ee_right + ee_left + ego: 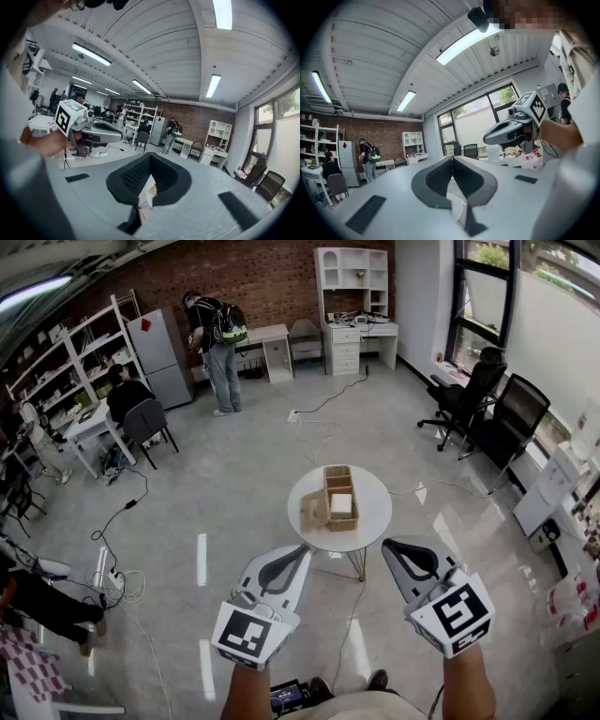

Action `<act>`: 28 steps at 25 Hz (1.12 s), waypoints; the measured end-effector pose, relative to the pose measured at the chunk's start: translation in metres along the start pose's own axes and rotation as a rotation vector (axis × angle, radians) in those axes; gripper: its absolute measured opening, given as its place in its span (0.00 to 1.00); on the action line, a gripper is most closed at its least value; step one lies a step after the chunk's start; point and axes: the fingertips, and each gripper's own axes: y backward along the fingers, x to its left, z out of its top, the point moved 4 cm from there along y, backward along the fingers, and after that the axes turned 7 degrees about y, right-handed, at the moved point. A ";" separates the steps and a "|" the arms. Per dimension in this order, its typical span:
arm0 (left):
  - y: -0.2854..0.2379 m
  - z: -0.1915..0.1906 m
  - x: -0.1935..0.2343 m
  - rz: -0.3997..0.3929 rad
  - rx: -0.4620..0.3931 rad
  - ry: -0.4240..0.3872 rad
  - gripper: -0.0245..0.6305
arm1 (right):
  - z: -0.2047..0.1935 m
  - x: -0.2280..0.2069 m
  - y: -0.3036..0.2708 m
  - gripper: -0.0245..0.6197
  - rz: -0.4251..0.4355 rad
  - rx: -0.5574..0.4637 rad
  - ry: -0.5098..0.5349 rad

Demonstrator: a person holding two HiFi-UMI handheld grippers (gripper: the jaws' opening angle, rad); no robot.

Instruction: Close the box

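Note:
A small brown box point(338, 487) stands open on a round white table point(370, 519) in the head view, with its lid flap point(314, 511) leaning out to the left and a white item point(341, 503) inside. Both grippers hover short of the table's near edge, apart from the box. My left gripper point(302, 549) is shut with nothing in it, its jaws meeting at the tip point(452, 158). My right gripper point(390, 543) is also shut and empty point(150, 156). Each gripper appears in the other's view: the right gripper point(487, 137) and the left gripper point(120, 136).
Cables point(120, 521) trail over the grey floor left of the table. Black office chairs point(487, 404) stand at the right by the window. A person with a backpack point(217, 343) stands at the back near a desk point(267, 343), and white shelving point(352, 292) lines the brick wall.

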 end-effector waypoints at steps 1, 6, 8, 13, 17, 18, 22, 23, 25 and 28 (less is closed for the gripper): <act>0.001 0.000 0.002 -0.001 0.000 -0.001 0.05 | 0.001 0.001 -0.002 0.02 -0.001 0.001 0.000; 0.005 -0.002 0.009 -0.005 0.000 -0.003 0.05 | 0.004 0.007 -0.008 0.02 -0.004 0.005 0.002; 0.006 -0.003 0.010 -0.008 -0.001 -0.003 0.05 | 0.004 0.009 -0.009 0.02 -0.006 0.007 0.002; 0.007 -0.006 0.015 -0.014 0.001 -0.006 0.05 | 0.002 0.013 -0.015 0.02 -0.012 0.014 0.001; 0.010 -0.010 0.023 -0.022 0.002 -0.003 0.05 | 0.004 0.018 -0.022 0.02 -0.017 0.022 0.004; 0.010 -0.012 0.026 -0.024 0.003 -0.002 0.05 | 0.004 0.020 -0.024 0.02 -0.018 0.024 0.005; 0.012 -0.019 0.035 -0.030 0.003 0.004 0.05 | 0.004 0.024 -0.032 0.02 -0.029 0.031 0.014; 0.012 -0.021 0.038 -0.031 -0.001 0.002 0.05 | 0.005 0.025 -0.034 0.02 -0.027 0.031 0.017; 0.012 -0.024 0.042 -0.034 -0.005 -0.004 0.05 | 0.005 0.027 -0.037 0.02 -0.016 0.030 0.011; 0.007 -0.025 0.043 -0.037 0.007 -0.005 0.05 | 0.002 0.022 -0.041 0.02 -0.008 0.019 -0.022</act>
